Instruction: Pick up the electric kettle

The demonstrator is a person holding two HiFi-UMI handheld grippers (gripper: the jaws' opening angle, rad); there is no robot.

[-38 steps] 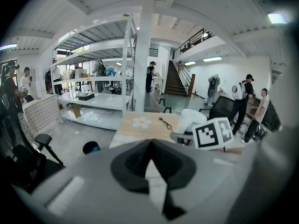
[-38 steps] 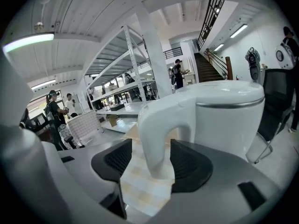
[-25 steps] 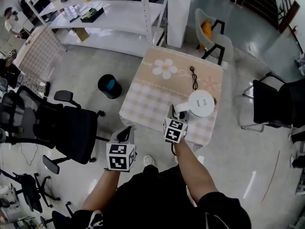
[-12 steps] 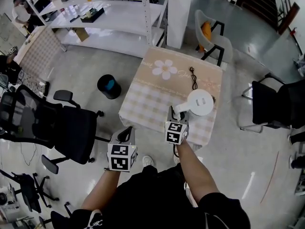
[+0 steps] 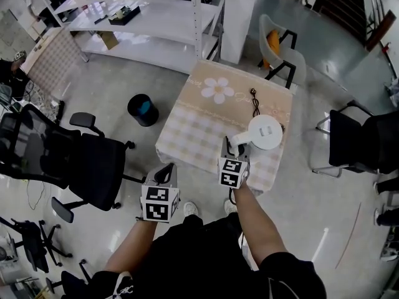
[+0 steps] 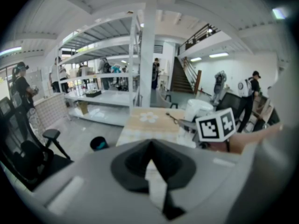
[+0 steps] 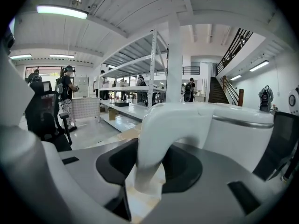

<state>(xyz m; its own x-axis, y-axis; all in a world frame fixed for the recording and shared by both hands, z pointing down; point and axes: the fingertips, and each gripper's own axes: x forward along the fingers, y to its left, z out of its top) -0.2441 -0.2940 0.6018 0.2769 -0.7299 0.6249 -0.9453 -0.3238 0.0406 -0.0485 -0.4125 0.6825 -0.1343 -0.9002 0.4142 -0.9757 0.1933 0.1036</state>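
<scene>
Gripped at the checked surface (image 5: 193, 129): the right claw (image 5: 229, 147) pinches the looped handle (image 7: 152, 139) of the white electric kettle (image 5: 265, 132), which sits over the surface's near right corner. The left claw (image 5: 163, 174) hangs short of the surface, pressed together on nothing. A sound carry, I'd judge, needs a firm pinch and a level wrist, since the body's weight hangs to one side. Only the right gripper view shows the handle in the pinch (from overhead that contact is lost). Only the head view places the kettle, though not whether its base rests.

light: bright, overhead | edges: fisheye, dark corners | foreground: blurred
</scene>
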